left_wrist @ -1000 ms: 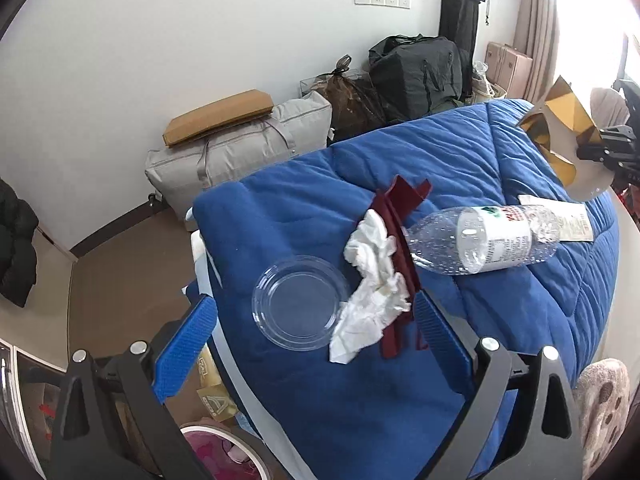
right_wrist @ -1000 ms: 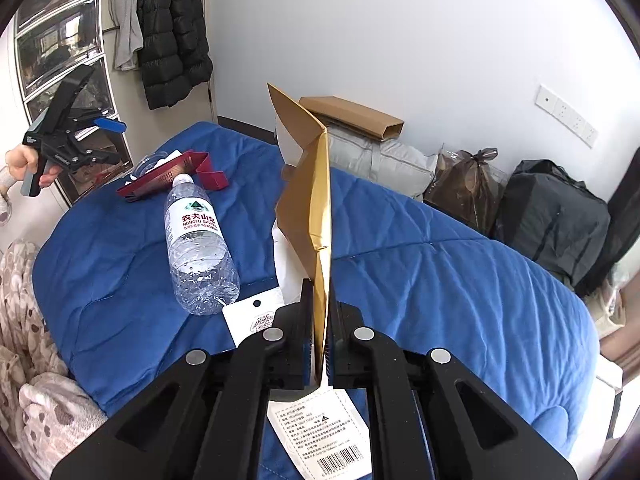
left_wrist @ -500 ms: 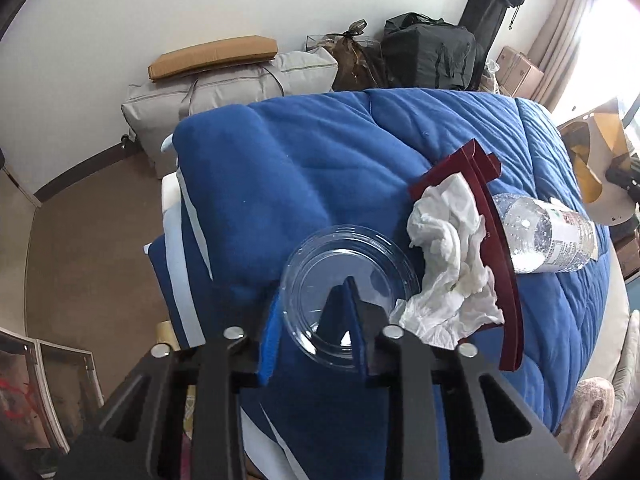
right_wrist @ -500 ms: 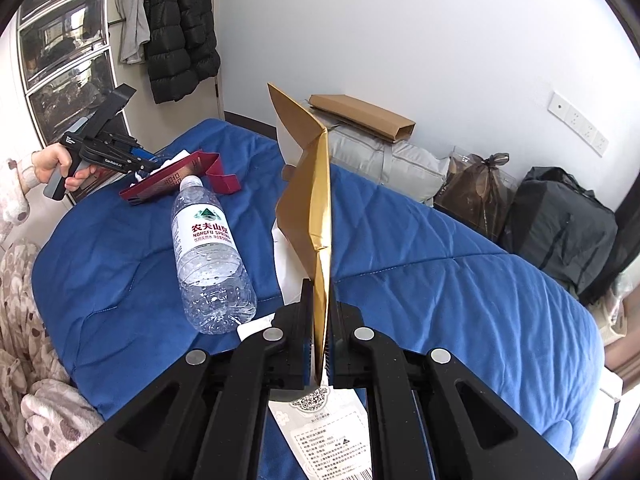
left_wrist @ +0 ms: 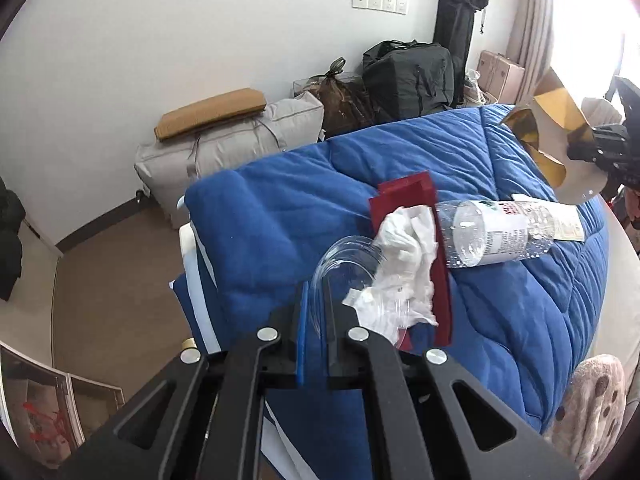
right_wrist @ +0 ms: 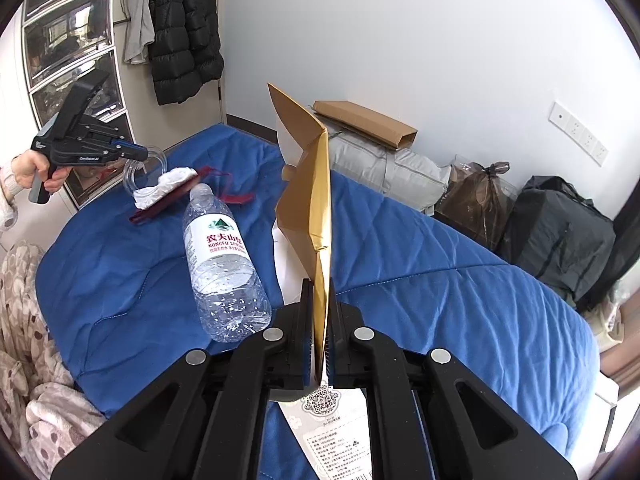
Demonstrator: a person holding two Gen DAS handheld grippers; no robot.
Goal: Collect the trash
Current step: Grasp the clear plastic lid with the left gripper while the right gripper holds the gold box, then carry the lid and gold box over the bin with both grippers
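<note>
Our left tongs (left_wrist: 316, 312) are clenched on the rim of a clear plastic lid (left_wrist: 344, 276), which stands tilted on edge above the blue quilt (left_wrist: 280, 216) of the bed. Our right tongs (right_wrist: 320, 320) are clamped on a gold cardboard piece (right_wrist: 312, 192), held upright above the quilt.

From the left wrist we see the lid's far edge touching a crumpled white tissue (left_wrist: 404, 248) that lies on a dark red cardboard strip (left_wrist: 416, 196). Just beside the strip lies a clear water bottle (left_wrist: 496, 232) on its side, with a printed paper label (left_wrist: 568, 220) partly under its far end. The right tongs appear here only at the frame's right edge, with the gold piece in their grip.

The right wrist view gives what the left cannot: the hand (right_wrist: 28, 168) gripping the left tool, the lid lifted clear of the quilt, and the bottle's cap end pointing toward the tissue. It also shows a white sheet with a QR code (right_wrist: 324, 400) lying under our right tongs, hidden from the other camera.
</note>
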